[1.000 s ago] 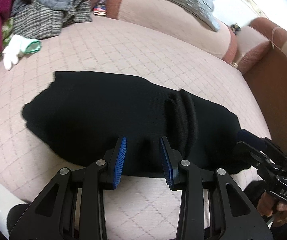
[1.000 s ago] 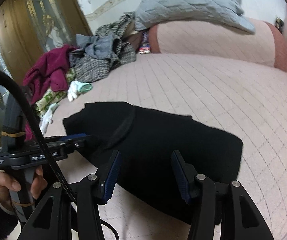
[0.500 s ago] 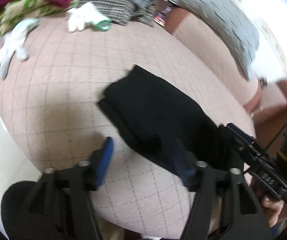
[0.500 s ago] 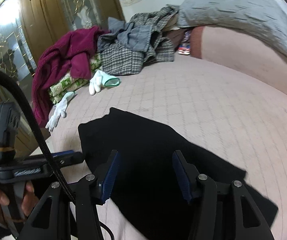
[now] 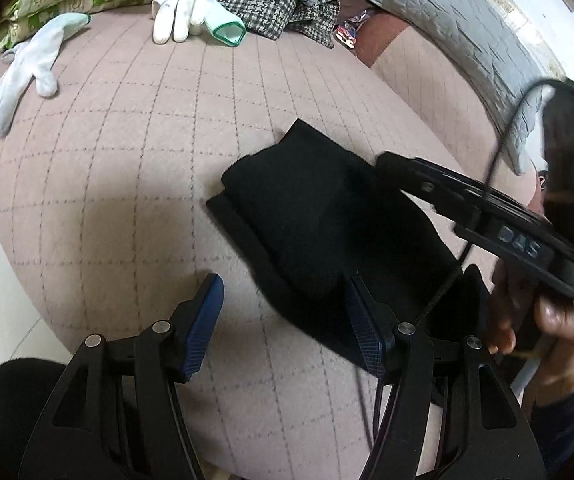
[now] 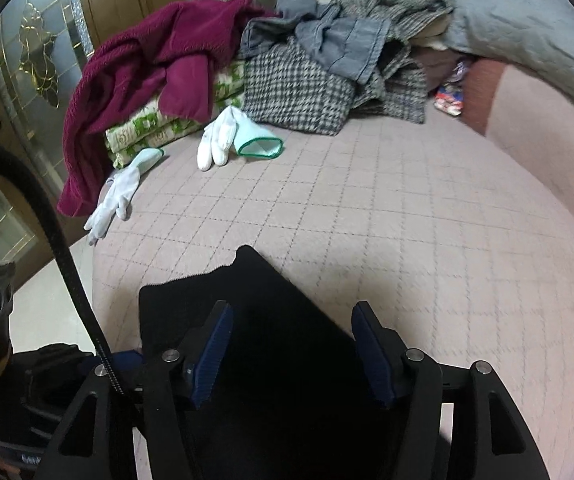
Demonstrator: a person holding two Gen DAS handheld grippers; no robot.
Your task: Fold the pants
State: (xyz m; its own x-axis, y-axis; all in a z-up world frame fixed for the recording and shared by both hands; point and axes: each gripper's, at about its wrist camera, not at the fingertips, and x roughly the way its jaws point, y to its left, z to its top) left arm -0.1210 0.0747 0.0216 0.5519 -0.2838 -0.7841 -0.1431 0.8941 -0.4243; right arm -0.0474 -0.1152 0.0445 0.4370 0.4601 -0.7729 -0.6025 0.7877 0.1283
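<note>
Both claws are held wide apart with nothing in them: the left claw [image 5: 283, 312] at the near edge of the black pants [image 5: 319, 220], the right claw [image 6: 293, 340] above them. The pants are laid in layers on the pink bed [image 6: 407, 220], so some folding seems done. Only the left view shows the stacked edges; only the right view shows the door [image 6: 27, 60].
</note>
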